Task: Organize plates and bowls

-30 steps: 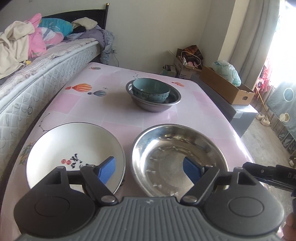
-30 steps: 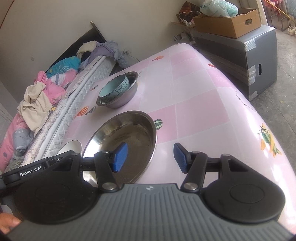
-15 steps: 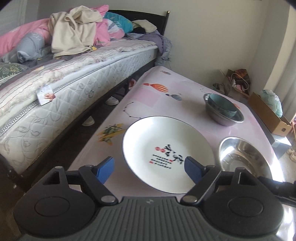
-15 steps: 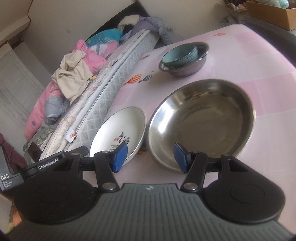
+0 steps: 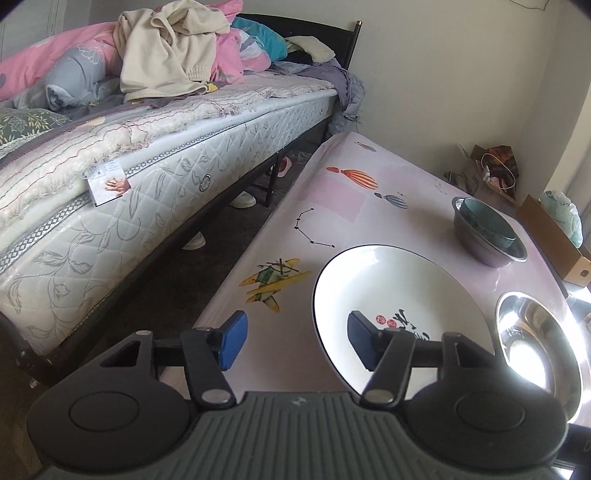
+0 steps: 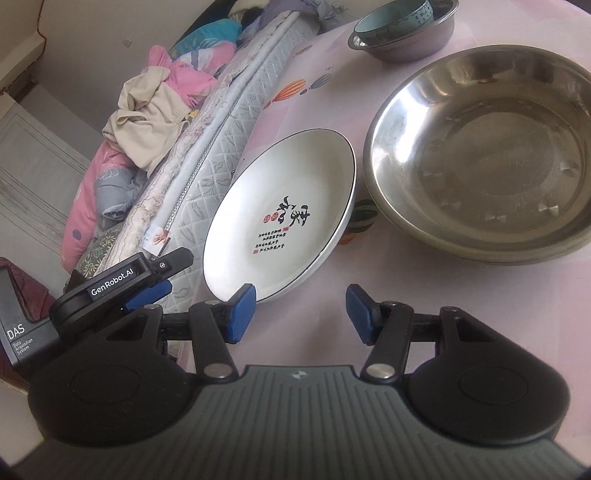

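Change since the earlier frames: both views have swung from the steel basin toward the white plate, and the left hand-held gripper [image 5: 293, 339] has narrowed its gap; its jaws are closing, one blue pad over the plate's inner face, the other over bare tabletop [image 5: 332, 199], with the plate's near-left rim in the gap and neither pad pressing on it. Item 1: white plate [image 6: 284, 206], black-rimmed, red and black calligraphy at centre, flat on the pink patterned tabletop; at 12 o'clock to 1 o'clock from the left hand-held gripper, at 11 o'clock to 12 o'clock from the right one. Item 2: large steel basin [image 6: 487, 155], empty, just beside the plate at the plate's 3 o'clock in the right wrist view. Item 3: small steel bowl [image 6: 406, 46] with a teal bowl [image 6: 391, 20] nested inside it, at 12 o'clock, well apart from the plate. Item 4: right hand-held gripper [image 6: 299, 314], released, jaws half apart over bare tabletop just short of the plate's near rim, grasping nothing. Item 5: bed [image 5: 147, 177] with heaped clothes, along the tabletop's 9 o'clock side.
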{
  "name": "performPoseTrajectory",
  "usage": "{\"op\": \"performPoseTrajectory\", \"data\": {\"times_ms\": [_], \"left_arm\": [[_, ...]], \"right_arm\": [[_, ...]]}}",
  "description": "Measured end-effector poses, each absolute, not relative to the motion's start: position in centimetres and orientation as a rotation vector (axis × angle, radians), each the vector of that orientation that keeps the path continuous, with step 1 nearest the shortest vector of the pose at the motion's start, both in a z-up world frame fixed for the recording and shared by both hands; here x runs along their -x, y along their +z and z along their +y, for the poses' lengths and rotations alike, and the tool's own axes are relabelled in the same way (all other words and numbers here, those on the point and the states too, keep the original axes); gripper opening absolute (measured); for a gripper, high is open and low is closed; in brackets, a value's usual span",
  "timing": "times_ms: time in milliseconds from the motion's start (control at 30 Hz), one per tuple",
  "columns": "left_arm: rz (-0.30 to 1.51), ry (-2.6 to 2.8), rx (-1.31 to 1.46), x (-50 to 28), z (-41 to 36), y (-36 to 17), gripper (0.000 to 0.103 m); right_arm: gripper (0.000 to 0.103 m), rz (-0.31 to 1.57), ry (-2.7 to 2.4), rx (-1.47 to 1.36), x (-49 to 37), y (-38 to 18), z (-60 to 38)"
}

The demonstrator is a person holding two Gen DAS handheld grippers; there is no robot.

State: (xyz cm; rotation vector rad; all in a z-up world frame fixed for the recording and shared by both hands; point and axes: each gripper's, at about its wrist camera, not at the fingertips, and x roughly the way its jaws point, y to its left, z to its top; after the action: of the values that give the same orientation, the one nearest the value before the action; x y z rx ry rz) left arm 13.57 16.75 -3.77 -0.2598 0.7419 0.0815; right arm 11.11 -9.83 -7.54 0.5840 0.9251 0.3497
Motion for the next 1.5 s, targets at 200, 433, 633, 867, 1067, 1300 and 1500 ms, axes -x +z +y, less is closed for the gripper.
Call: {"op": "performPoseTrajectory", "data": {"times_ms": [200, 433, 633, 867, 1067, 1300, 1500], "left_arm": [[0.783, 0.046, 0.229, -16.7, 16.4, -4.7, 0.053], [0.842, 0.039, 0.191, -19.2, 15.8, -5.7, 0.036], [0.858, 0.014, 0.185, -20.0, 15.5, -6.3, 0.023], [0.869, 0.016, 0.198, -19.7, 15.3, -6.1, 0.018], [0.887, 0.006, 0.205, -17.9, 15.3, -5.7, 0.017], [0.899, -0.028, 0.194, -14.4, 15.2, -5.2, 0.017], [0.923, -0.098, 0.232, -11.0, 15.4, -5.0, 0.017]], "right_arm": [[0.053, 0.884, 0.323, -0.615, -11.8, -7.6, -10.3], [0.042, 0.878, 0.296, -0.625, -13.6, -8.7, -9.7], [0.030, 0.866, 0.259, -0.640, -14.8, -9.8, -9.5], [0.019, 0.858, 0.251, -0.609, -15.2, -10.1, -9.2], [0.019, 0.871, 0.257, -0.574, -14.6, -9.8, -9.2], [0.019, 0.896, 0.287, -0.548, -12.6, -9.5, -9.7], [0.019, 0.914, 0.306, -0.525, -10.4, -9.1, -10.6]]}}
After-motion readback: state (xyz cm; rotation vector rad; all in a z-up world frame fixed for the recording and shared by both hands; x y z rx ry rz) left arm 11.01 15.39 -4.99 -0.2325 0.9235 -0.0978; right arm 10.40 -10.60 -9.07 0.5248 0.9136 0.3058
